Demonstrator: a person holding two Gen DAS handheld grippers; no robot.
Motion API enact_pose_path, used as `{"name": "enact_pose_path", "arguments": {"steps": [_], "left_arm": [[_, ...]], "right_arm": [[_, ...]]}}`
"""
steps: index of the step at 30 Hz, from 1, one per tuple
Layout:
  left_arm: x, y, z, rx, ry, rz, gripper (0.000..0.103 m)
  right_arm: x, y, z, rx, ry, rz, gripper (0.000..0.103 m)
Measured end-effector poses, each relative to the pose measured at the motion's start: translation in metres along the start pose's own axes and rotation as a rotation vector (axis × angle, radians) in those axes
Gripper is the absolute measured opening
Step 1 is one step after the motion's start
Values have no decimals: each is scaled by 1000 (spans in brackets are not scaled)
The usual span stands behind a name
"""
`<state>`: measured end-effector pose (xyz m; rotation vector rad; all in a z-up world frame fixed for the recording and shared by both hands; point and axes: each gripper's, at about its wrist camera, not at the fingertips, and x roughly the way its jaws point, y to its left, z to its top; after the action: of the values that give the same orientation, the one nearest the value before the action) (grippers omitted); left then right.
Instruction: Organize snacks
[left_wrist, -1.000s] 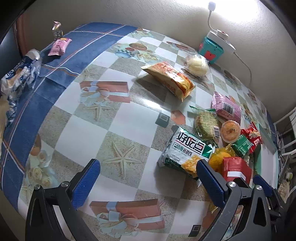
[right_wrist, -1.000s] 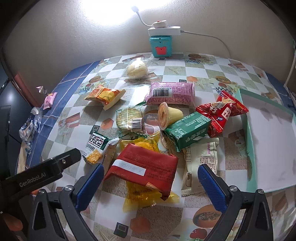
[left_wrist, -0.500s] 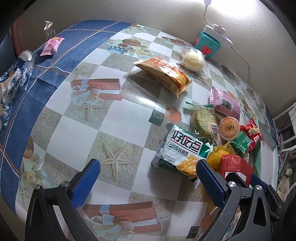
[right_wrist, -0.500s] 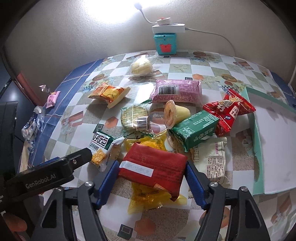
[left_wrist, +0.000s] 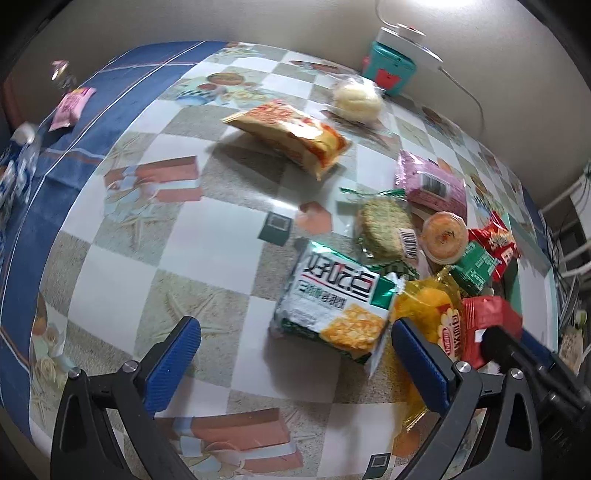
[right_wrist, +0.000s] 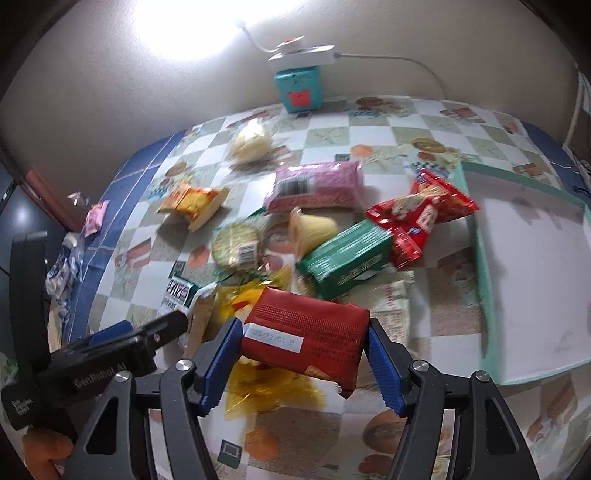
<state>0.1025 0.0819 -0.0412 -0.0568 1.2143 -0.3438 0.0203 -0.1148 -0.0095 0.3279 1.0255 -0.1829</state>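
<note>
My right gripper (right_wrist: 303, 330) has its blue pads on both ends of a red packet (right_wrist: 306, 325) with a white date label, and its jaws are still closing on it. The packet sits slightly above a yellow packet (right_wrist: 258, 387) at the near edge of the snack pile. My left gripper (left_wrist: 295, 328) stands open over the tablecloth. A white-and-green cracker packet (left_wrist: 336, 299) lies just beyond its right finger, untouched. In the left wrist view the red packet (left_wrist: 487, 325) shows at the right, in front of the right gripper's black body.
The pile holds a green box (right_wrist: 347, 258), red bags (right_wrist: 417, 214), a pink packet (right_wrist: 314, 184), a jelly cup (right_wrist: 310, 229) and a round biscuit pack (right_wrist: 236, 243). A teal-rimmed white tray (right_wrist: 480, 258) lies to the right. An orange bag (left_wrist: 291, 136) and a bun (left_wrist: 356, 99) lie apart.
The right gripper's jaws closed from wide open onto the red packet, which has lifted a little. The left gripper drifted toward the snack pile, still open.
</note>
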Motion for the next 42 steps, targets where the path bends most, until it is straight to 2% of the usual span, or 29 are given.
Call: {"name": "enact_pose_path", "arguments": {"steps": [7, 11, 18, 21, 31, 33, 36, 42], "left_arm": [[11, -17, 2, 67, 16, 27, 102], [17, -20, 3, 80, 36, 27, 88], [22, -29, 4, 104, 31, 48, 80], [22, -32, 2, 118, 27, 59, 69], [19, -33, 2, 106, 34, 86, 62], [15, -33, 1, 102, 32, 93, 62], [11, -34, 2, 95, 28, 110, 62], [9, -32, -3, 67, 39, 135, 62]], "right_arm": [[-1, -10, 4, 21, 3, -19, 69], [-1, -11, 4, 23, 2, -21, 69], [-3, -11, 6, 28, -5, -23, 68], [-4, -12, 6, 29, -6, -22, 68], [-9, -17, 9, 43, -13, -32, 67], [-12, -15, 10, 28, -28, -43, 56], [-17, -13, 10, 7, -46, -48, 54], [-9, -21, 6, 6, 9, -24, 56]]}}
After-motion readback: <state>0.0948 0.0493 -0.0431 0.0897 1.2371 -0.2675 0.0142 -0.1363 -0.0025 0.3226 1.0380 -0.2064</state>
